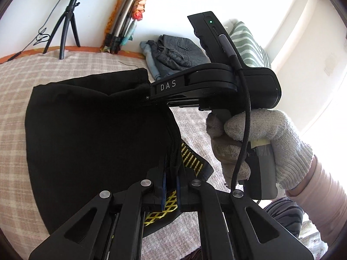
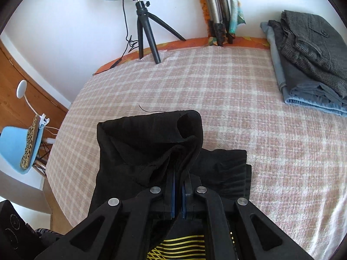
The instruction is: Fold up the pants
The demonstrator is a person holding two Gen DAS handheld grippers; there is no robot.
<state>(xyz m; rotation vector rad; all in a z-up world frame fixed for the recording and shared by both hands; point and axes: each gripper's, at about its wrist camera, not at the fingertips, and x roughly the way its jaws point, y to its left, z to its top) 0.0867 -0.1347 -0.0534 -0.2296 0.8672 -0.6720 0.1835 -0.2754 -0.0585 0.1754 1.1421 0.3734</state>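
Note:
The black pants (image 1: 86, 130) hang lifted above the checked bed cover. My left gripper (image 1: 171, 169) is shut on a bunched edge of the pants, near a yellow-patterned band (image 1: 193, 158). My right gripper (image 1: 149, 96) shows in the left wrist view, held by a gloved hand (image 1: 260, 138), shut on another edge of the pants higher up. In the right wrist view my right gripper (image 2: 179, 182) pinches folded black cloth (image 2: 151, 143) that stands up ahead of it; more of the pants lies on the bed below.
A stack of folded grey and blue clothes (image 2: 310, 65) lies at the back right of the bed (image 2: 238, 82). A ring-light tripod (image 2: 147, 32) stands at the far edge, folded tripods (image 2: 219, 17) lean on the wall. A blue chair (image 2: 19, 147) stands left of the bed.

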